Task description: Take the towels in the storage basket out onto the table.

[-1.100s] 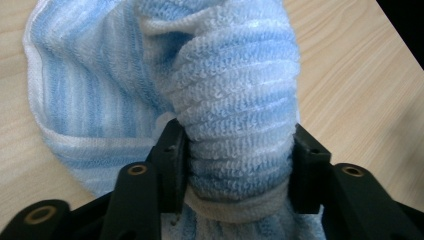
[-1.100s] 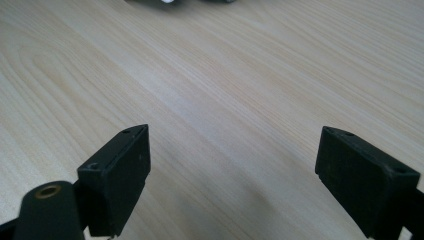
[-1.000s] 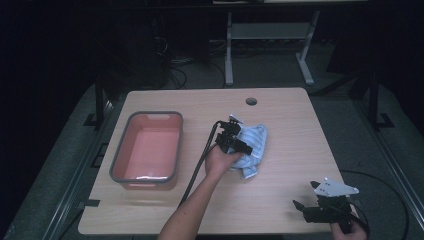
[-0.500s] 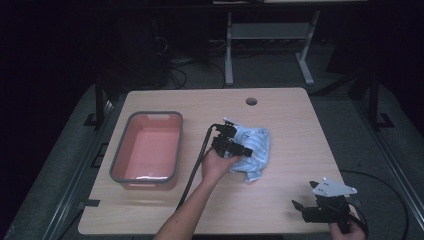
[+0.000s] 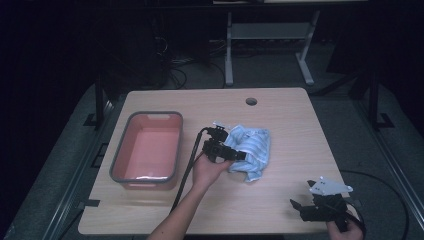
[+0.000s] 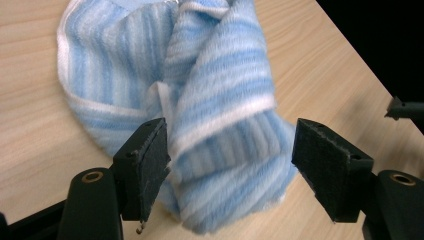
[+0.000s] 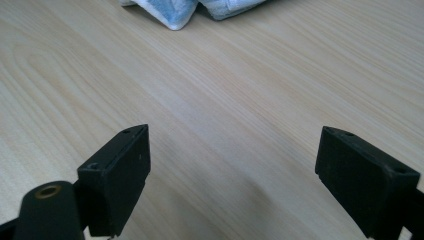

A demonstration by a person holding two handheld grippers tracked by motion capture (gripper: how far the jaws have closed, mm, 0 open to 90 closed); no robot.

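Where the wooden table (image 5: 295, 125) lies bare at right: pink bin (image 5: 147, 147) at left, crumpled blue striped towel (image 5: 252, 150) at centre. Left gripper (image 6: 230, 165), jaws parted around a towel fold. Right gripper (image 5: 300, 207), jaws wide apart, near front-right edge.

A light wooden table (image 5: 300, 125) with a round cable hole (image 5: 251, 101) near its far edge is carrying a grey-rimmed pink tub (image 5: 147, 149) on its left half, while a crumpled blue-and-white striped towel (image 5: 252, 147) is lying near the middle.
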